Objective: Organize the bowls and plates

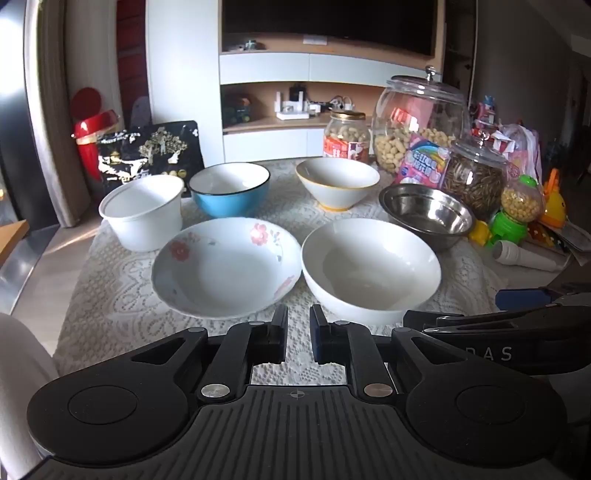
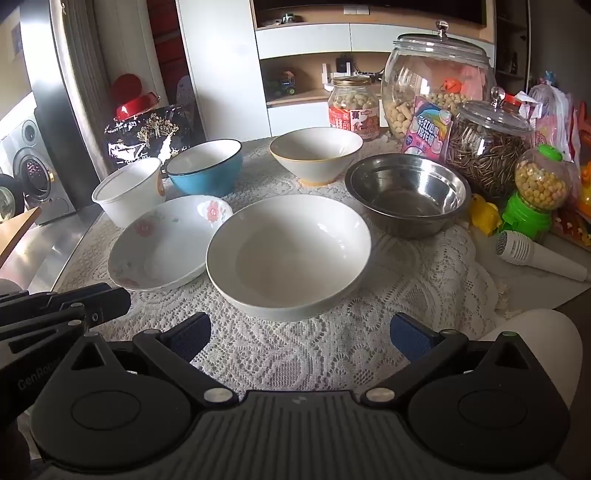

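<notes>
Far wall: white cabinet unit (image 1: 264, 68) with wood-toned open shelves, small objects on them; dark television screen (image 1: 328, 22) above; tall white panel (image 1: 181, 62) at its left; grey curtain (image 1: 55, 122) at far left, daylight striking pale floor (image 1: 48, 266) beneath; silver speaker (image 2: 31, 166) at left edge; white lace cloth (image 2: 406, 280) over table, sunlit in patches.

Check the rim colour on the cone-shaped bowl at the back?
Yellow rim on the cone-shaped bowl; foot matches. Clearest in the left wrist view.
</notes>
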Action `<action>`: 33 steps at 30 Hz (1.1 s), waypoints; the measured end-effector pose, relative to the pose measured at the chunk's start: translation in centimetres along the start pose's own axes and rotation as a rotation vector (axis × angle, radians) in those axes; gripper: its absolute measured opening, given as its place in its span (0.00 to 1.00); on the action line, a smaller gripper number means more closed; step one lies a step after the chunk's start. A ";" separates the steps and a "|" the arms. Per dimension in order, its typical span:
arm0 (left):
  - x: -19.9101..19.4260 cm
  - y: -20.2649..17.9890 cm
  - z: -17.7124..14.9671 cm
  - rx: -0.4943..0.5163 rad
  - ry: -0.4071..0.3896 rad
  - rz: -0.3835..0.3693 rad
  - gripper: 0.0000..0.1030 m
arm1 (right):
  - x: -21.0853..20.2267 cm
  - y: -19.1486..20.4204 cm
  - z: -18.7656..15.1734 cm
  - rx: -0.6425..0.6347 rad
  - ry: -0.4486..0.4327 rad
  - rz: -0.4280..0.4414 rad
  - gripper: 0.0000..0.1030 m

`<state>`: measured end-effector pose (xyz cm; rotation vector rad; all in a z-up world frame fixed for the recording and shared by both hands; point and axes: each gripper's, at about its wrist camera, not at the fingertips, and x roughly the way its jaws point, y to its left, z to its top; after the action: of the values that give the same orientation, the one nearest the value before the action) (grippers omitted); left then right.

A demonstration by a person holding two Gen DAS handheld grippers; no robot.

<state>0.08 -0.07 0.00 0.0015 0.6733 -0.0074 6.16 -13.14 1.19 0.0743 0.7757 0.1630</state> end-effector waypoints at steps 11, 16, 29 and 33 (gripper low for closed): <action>0.1 0.6 0.3 -0.041 0.003 -0.018 0.15 | 0.5 0.4 -0.2 0.001 0.030 0.016 1.00; 0.5 1.1 0.2 -0.062 0.014 -0.014 0.15 | 0.5 0.6 0.0 -0.006 0.034 0.022 1.00; 0.5 1.4 0.2 -0.082 0.019 -0.016 0.15 | 0.6 0.9 0.0 -0.012 0.038 0.007 1.00; 0.4 1.5 0.3 -0.087 0.019 -0.014 0.15 | 0.6 1.0 0.0 -0.013 0.038 0.006 1.00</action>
<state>0.59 1.42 -0.08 -0.0870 0.6918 0.0081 6.50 -12.10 0.90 0.0616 0.8121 0.1754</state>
